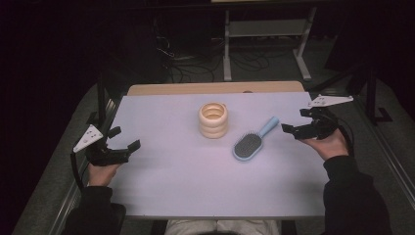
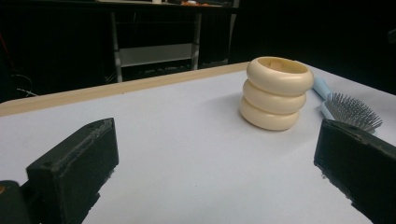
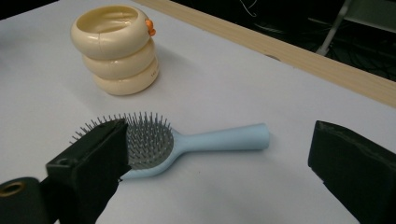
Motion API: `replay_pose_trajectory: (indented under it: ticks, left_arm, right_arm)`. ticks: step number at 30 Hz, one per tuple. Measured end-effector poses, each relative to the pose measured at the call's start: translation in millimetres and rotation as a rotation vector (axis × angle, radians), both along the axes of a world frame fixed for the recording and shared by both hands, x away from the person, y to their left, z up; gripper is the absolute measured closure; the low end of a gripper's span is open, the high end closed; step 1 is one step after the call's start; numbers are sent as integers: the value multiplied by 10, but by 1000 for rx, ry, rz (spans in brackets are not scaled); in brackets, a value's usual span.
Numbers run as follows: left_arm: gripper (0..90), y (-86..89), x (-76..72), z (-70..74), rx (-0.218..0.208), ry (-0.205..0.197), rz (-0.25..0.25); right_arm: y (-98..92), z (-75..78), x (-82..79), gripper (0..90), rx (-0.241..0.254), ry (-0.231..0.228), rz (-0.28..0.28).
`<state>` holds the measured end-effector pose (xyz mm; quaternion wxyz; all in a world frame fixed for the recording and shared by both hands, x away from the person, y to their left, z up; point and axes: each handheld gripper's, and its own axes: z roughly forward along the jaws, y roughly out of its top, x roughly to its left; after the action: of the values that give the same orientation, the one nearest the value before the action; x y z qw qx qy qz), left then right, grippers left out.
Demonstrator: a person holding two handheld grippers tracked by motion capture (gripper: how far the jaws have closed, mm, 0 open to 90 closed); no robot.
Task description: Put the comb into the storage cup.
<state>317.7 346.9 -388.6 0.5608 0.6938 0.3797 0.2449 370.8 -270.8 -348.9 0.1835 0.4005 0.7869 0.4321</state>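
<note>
A cream holder made of three stacked rings (image 1: pixel 213 120) stands upright near the middle of the table, its top open. Just right of it a light-blue hairbrush (image 1: pixel 253 141) lies flat, bristles up, with its handle pointing to the far right. My right gripper (image 1: pixel 295 120) hovers just right of the handle's end, open and holding nothing. In the right gripper view the brush (image 3: pixel 187 142) lies ahead between the jaws, untouched, and the holder (image 3: pixel 116 49) stands beyond. My left gripper (image 1: pixel 126 137) rests open at the table's left edge, well away from the holder (image 2: pixel 276 92).
The white table (image 1: pixel 186 181) has a wooden strip (image 1: pixel 215 88) along its far edge. Beyond it stand a metal rack's legs (image 1: pixel 227 49) and loose cables on the floor. A small orange mark (image 3: pixel 150 26) sits on the holder's rim.
</note>
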Motion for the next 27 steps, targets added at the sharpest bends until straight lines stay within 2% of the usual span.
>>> replay_pose_trajectory:
  ticks: [5, 21, 25, 27]
  left_arm:
    - [0, 0, 1, 0, 1, 0, 0]
    - [0, -12, 7, -4, 7, 1, -6]
    - [0, -13, 7, -4, 6, 1, -7]
    - [0, -15, 8, -4, 7, 2, -7]
  right_arm:
    - [57, 47, 73, 94, -23, 1, 12]
    - [209, 153, 340, 156, -37, -4, 45]
    - [248, 148, 407, 198, -42, -7, 54]
    - [269, 135, 442, 254, -42, 3, 59]
